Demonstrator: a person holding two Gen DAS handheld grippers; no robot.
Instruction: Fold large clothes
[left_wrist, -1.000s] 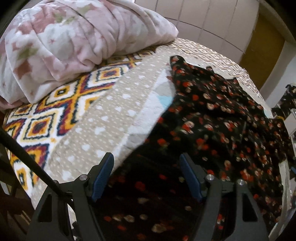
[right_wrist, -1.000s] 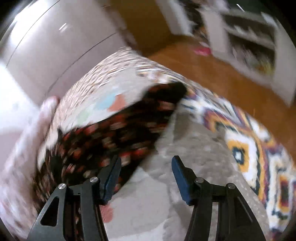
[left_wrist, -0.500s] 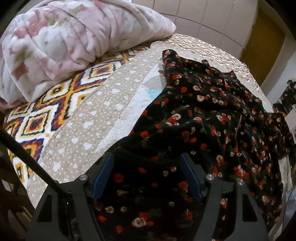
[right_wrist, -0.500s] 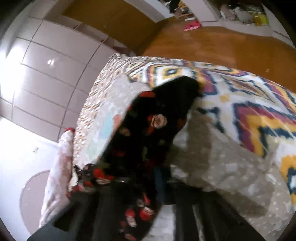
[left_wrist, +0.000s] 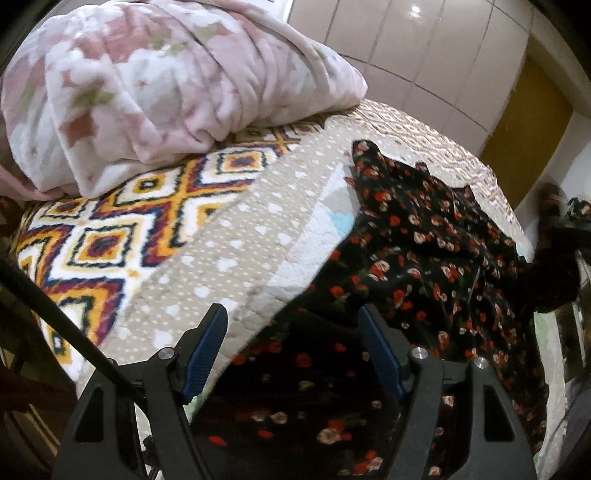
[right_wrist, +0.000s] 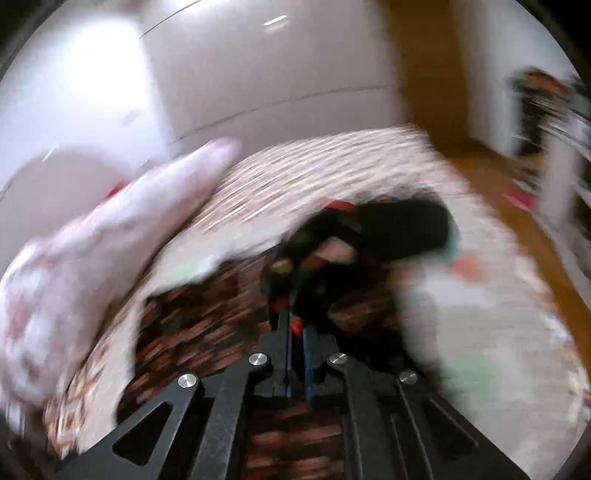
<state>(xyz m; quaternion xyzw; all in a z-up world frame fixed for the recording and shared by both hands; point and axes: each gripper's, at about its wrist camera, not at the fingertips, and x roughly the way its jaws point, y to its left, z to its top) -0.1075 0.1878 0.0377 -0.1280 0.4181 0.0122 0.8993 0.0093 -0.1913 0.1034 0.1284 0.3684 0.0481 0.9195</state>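
A black garment with red and cream flowers lies spread over the bed's patterned quilt, running from the near edge to the far right. My left gripper is open and empty, just above the garment's near edge. In the blurred right wrist view, my right gripper is shut on a bunched corner of the garment and holds it lifted above the bed.
A rolled pink and white blanket lies on the bed at the far left. A white panelled wardrobe stands behind the bed. A wooden floor and shelves lie to the right.
My right gripper has shut on the garment's corner and swings fast with it. My left gripper has stayed open over the near edge, with the garment shifting slightly.
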